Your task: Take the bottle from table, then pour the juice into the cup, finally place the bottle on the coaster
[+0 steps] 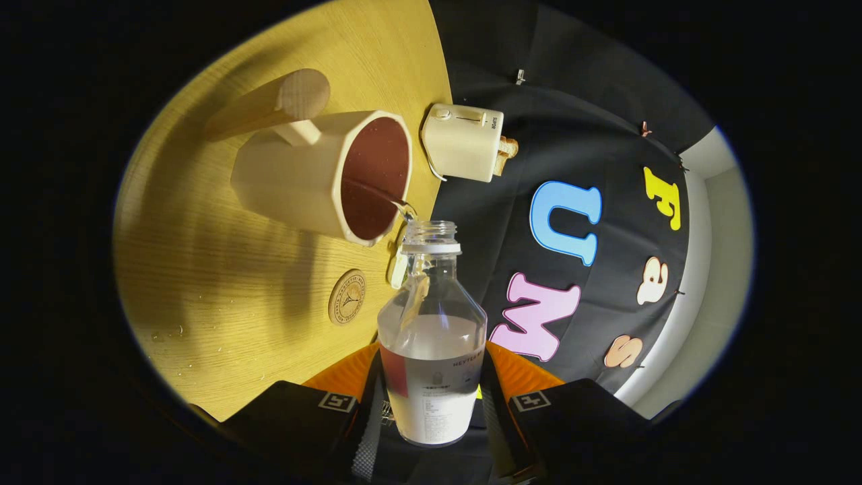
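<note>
The claw [431,404] is closed on the bottle [432,337], one finger pressing each side of its lower body, so the pick-up from the worktop [222,296] looks finished. The bottle is uncapped, part full of a pale liquid, and tipped so that its mouth points ahead of the claw. Just beyond the mouth a thin stream [397,202] runs over the rim into the cup [330,175], a cream mug with a dark inside and a round wooden handle. Pouring therefore seems to be the step in hand; how full the cup is cannot be told.

Beside the bottle's shoulder, nearer the claw than the cup, the round wooden coaster [347,296] lies bare on the worktop, so the last step, setting the bottle on it, is not yet done. A few drops [168,333] lie on the wood off to that side. Further off, past the cup, stands a small cream toaster [463,141] with toast in it.
</note>
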Available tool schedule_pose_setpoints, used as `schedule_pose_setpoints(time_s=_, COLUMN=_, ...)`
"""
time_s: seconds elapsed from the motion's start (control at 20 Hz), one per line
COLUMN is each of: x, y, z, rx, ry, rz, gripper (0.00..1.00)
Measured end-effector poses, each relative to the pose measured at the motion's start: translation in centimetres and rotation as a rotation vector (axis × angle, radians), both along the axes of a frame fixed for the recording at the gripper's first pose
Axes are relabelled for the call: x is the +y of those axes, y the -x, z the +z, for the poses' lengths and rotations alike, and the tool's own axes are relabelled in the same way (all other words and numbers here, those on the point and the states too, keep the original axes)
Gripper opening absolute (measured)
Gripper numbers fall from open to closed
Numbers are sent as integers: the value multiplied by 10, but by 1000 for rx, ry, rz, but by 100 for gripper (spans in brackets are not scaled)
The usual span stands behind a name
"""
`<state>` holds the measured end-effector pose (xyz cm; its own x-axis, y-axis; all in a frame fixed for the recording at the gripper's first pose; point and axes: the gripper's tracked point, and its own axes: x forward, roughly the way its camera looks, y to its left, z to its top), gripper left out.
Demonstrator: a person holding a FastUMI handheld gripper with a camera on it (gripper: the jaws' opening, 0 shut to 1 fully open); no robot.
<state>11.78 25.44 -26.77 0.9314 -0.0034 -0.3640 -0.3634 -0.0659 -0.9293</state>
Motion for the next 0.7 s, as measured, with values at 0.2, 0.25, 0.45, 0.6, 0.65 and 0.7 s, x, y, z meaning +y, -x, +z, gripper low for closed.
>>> schedule_pose_setpoints(time_s=0.2, x=1, y=1, z=-1, rx=-4, ry=14, rz=17, gripper=68)
schedule_pose_setpoints(time_s=0.25, x=0, y=0, z=0, rx=-6, ry=20, rz=21, gripper=68)
schedule_pose_setpoints(time_s=0.45, x=-2, y=-1, z=-1, rx=-7, ry=33, rz=32, gripper=68)
schedule_pose_setpoints(time_s=0.6, x=-2, y=-1, z=0, rx=-7, ry=42, rz=37, gripper=68)
schedule_pose_setpoints(time_s=0.65, x=0, y=1, z=-1, rx=-11, ry=46, rz=42, gripper=68)
schedule_pose_setpoints(time_s=0.7, x=1, y=1, z=-1, rx=-13, ry=50, rz=47, gripper=68)
